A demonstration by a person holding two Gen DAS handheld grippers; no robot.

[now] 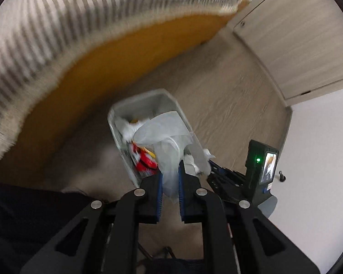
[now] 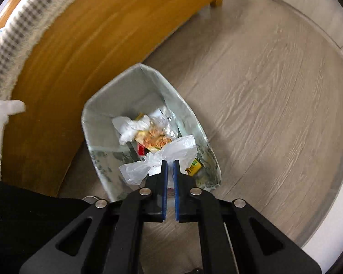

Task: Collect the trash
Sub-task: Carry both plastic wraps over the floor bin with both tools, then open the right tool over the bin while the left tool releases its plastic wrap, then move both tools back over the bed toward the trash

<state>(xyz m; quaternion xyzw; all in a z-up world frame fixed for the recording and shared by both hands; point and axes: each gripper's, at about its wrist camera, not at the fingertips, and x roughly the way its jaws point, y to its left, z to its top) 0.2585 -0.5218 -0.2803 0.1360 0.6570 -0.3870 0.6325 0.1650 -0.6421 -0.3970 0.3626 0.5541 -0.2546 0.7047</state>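
A grey trash bin [image 1: 148,100] stands on the wood floor beside a bed; it also shows in the right wrist view [image 2: 107,105]. It holds crumpled white tissue [image 2: 130,127], a yellow snack wrapper [image 2: 155,138] and a red packet [image 1: 146,164]. My left gripper [image 1: 170,171] is shut on a translucent white plastic bag [image 1: 167,134] over the bin. My right gripper [image 2: 170,163] is shut on another part of white plastic bag [image 2: 171,150] above the bin's near rim. The right gripper's body [image 1: 260,166] shows in the left wrist view.
A wooden bed frame [image 2: 80,45] with a striped cover [image 1: 80,18] runs along the left of the bin. A pale wooden door [image 1: 297,41] stands at the right. A white-gloved hand [image 2: 0,118] is at the left edge.
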